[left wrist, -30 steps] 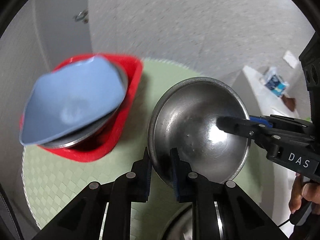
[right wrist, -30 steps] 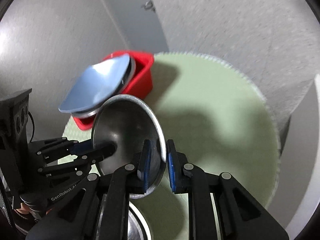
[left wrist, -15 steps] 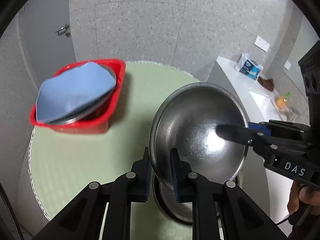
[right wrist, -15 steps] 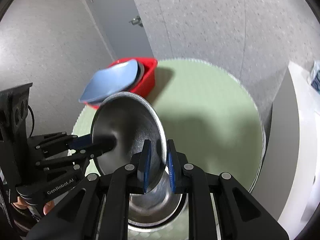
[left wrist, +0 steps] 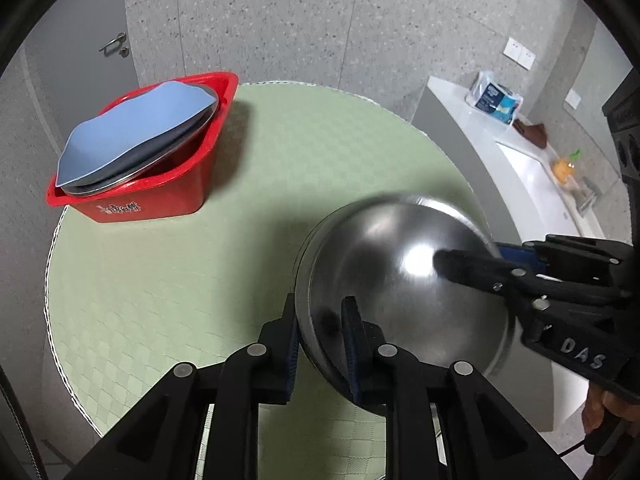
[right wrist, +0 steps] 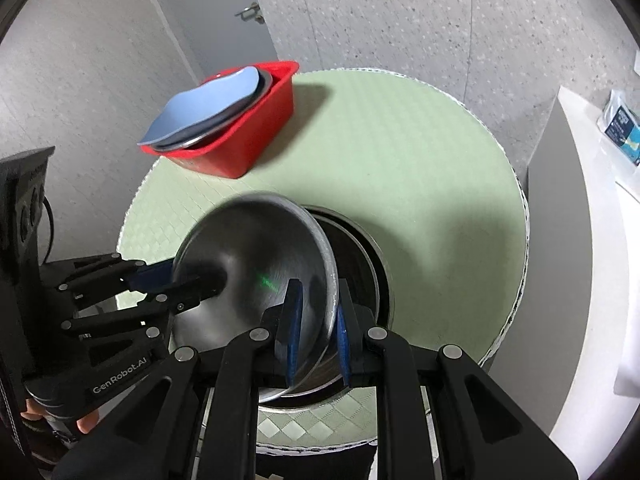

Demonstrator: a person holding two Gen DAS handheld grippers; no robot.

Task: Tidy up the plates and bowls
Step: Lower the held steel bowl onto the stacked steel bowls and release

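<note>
Both fingers apparently clamping steel bowl rim

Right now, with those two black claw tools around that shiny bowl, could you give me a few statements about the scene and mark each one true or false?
1. Both grippers straddle the rim of the same steel bowl. True: the left gripper and the right gripper each have a finger inside and a finger outside.
2. The red bin holds nothing. False: a blue plate rests on metal dishes in it.
3. The held bowl lies flat on the green table. False: it is tilted above another steel bowl.
4. The red bin stands near the table's far edge. True.
5. The blue plate is in a gripper. False: neither gripper touches it.
</note>
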